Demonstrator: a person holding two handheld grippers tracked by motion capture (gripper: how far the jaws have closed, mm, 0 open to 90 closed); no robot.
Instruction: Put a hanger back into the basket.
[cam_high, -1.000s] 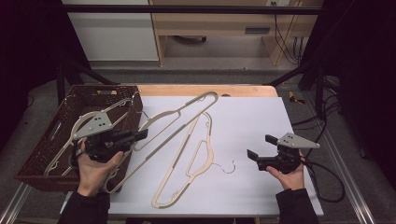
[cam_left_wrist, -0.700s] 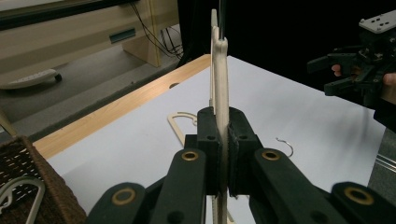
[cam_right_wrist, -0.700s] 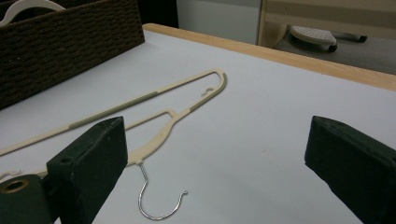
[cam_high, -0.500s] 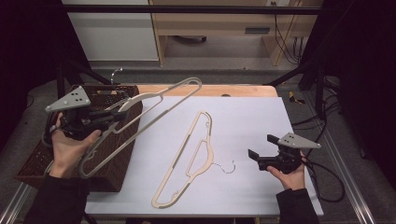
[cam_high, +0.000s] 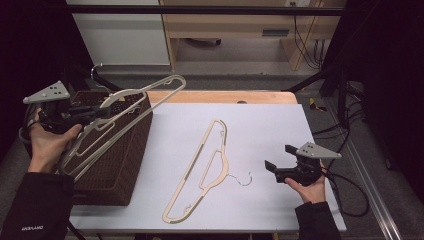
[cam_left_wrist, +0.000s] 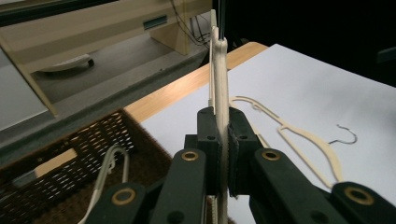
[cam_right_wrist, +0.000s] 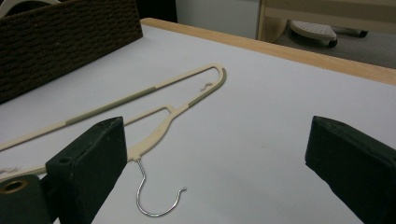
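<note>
Now, left gripper (cam_high: 102, 112): clenched on a cream hanger (cam_high: 150, 95), pads pinching the frame edge-on in the left gripper view (cam_left_wrist: 219, 140)
held hanger: lifted off the table, tilted, over the basket's (cam_high: 125, 165) right rim at far left; metal hook (cam_high: 97, 70) sticks out on the far side
basket: dark woven, left edge of the table; another pale hanger (cam_left_wrist: 107, 172) lies inside it
second hanger (cam_high: 205, 167): flat on the white table top (cam_high: 270, 120), middle, running near-left to far-right; its wire hook (cam_high: 243, 179) points right, toward the right gripper
right gripper (cam_high: 275, 167): released, jaws wide apart, nothing between them; hovers near-right, just beside the wire hook (cam_right_wrist: 156, 196)
right gripper view: flat hanger (cam_right_wrist: 154, 105) ahead, basket wall (cam_right_wrist: 70, 42) far left
hands: left hand (cam_high: 47, 142) and right hand (cam_high: 312, 187) each grip a gripper body
</note>
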